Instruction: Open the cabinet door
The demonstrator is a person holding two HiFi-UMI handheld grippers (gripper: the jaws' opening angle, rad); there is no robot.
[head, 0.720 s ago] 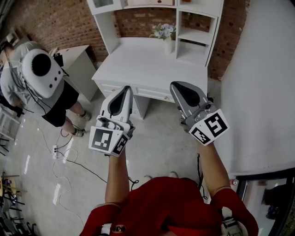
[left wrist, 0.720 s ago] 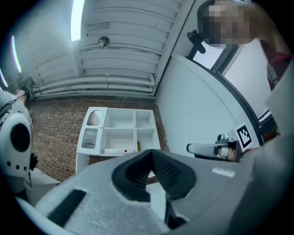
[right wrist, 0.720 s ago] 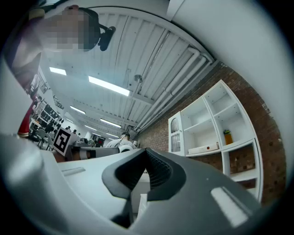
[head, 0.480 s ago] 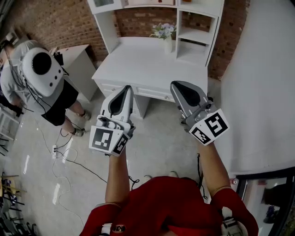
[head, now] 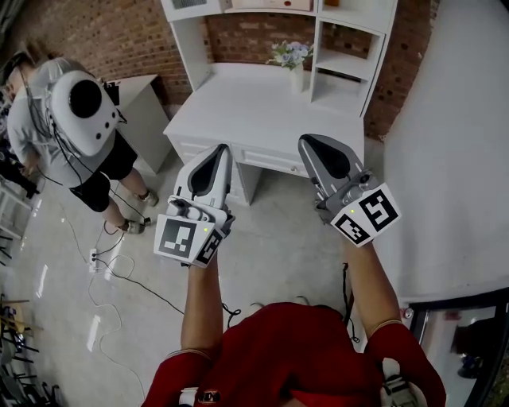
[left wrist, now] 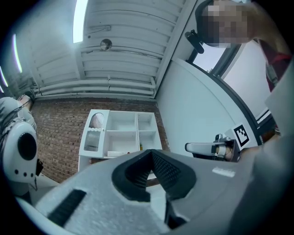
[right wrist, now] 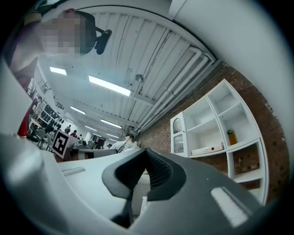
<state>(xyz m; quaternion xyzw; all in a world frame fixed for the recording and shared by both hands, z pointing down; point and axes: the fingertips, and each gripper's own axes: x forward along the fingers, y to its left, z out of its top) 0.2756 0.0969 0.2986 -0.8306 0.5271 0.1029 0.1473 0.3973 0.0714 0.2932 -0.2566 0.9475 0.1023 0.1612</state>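
A white desk (head: 254, 111) with a shelf hutch stands against a brick wall. The cabinet door is the glass-fronted panel at the hutch's upper left (head: 187, 5), also seen as the door (left wrist: 93, 133) and the door (right wrist: 178, 136) in the gripper views; it looks closed. My left gripper (head: 219, 150) and right gripper (head: 307, 141) are held side by side in the air short of the desk's front edge, both tilted upward. Each is shut with nothing between its jaws, as seen on the left gripper (left wrist: 149, 153) and the right gripper (right wrist: 146, 151).
A vase of flowers (head: 290, 57) stands on the desk near the hutch's right shelves (head: 342, 63). A person in grey with a white headset (head: 75, 119) stands at the left beside a low white cabinet (head: 137, 103). Cables (head: 119, 270) lie on the floor. A white wall (head: 453, 143) runs along the right.
The desk and hutch sit slightly lower in the head view and the person at the left has shifted a little. Both grippers stay shut and hardly move.
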